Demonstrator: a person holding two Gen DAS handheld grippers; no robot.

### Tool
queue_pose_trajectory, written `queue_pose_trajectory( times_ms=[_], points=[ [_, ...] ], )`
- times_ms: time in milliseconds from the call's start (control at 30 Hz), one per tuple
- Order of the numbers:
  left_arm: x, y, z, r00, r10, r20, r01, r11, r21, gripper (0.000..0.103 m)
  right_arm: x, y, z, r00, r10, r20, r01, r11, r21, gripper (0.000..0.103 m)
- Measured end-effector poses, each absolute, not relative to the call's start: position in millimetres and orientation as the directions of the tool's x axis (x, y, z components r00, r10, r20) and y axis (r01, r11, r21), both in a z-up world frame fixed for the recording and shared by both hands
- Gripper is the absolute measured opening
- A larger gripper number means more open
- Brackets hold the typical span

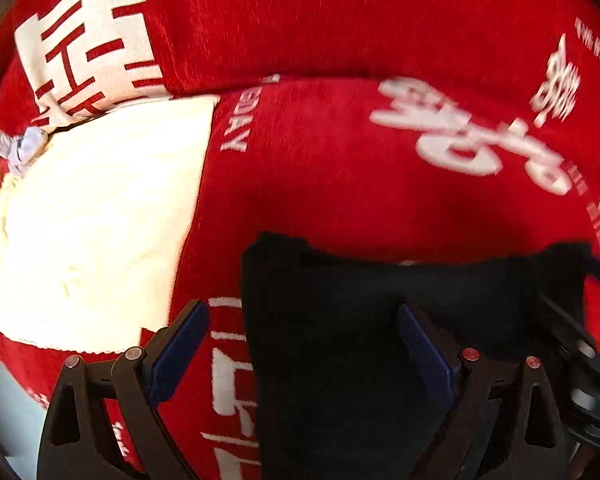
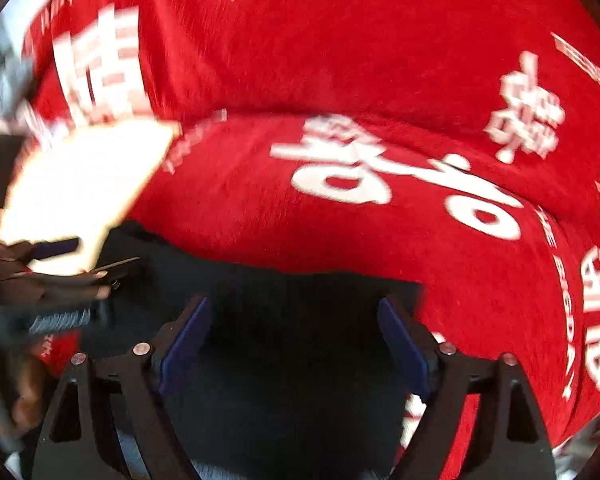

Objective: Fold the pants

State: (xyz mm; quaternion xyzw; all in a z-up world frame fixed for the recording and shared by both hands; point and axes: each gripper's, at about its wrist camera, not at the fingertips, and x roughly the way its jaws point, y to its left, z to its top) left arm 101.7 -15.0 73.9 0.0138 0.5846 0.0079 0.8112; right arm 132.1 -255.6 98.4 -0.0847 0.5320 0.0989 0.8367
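Note:
The black pants (image 1: 360, 320) lie flat on a red blanket with white characters (image 1: 340, 160). In the left wrist view my left gripper (image 1: 302, 320) is open, its jaws wide apart, over the pants' left edge; the right finger (image 1: 424, 352) is over the black cloth, the left finger (image 1: 176, 352) over the blanket. In the right wrist view my right gripper (image 2: 294, 316) is open above the pants (image 2: 292, 340), holding nothing. The other gripper (image 2: 52, 276) shows at the left edge of that view, by the pants' far side.
A white cloth patch (image 1: 92, 220) lies on the blanket left of the pants, also seen in the right wrist view (image 2: 84, 184). A bluish-grey crumpled cloth (image 1: 16, 144) lies at the far left. The blanket has a raised fold (image 1: 340, 76) behind the pants.

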Motion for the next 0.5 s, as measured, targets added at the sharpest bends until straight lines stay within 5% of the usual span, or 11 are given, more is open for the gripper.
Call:
queue_pose_trajectory(
  times_ms=[67,200,500],
  points=[
    [102.1,-2.7,63.4,0.299,-0.001,-0.954,-0.019,1.000,-0.007,0.103,141.3,-253.8,70.5,0.397,-0.042,-0.917,-0.248,0.957,-0.152,0.103],
    [101.6,26.6,52.9,0.269,-0.124,-0.955,-0.076,0.986,-0.149,0.103,146.6,-301.4,58.4,0.359,0.125,-0.925,-0.148,0.986,0.076,0.103],
    [73.5,31.9,83.1,0.315,-0.048,-0.948,-0.069,0.995,-0.074,0.103,122.9,-277.9,94.9,0.436,0.006,-0.900,-0.163,0.984,-0.072,0.103]
  ],
)
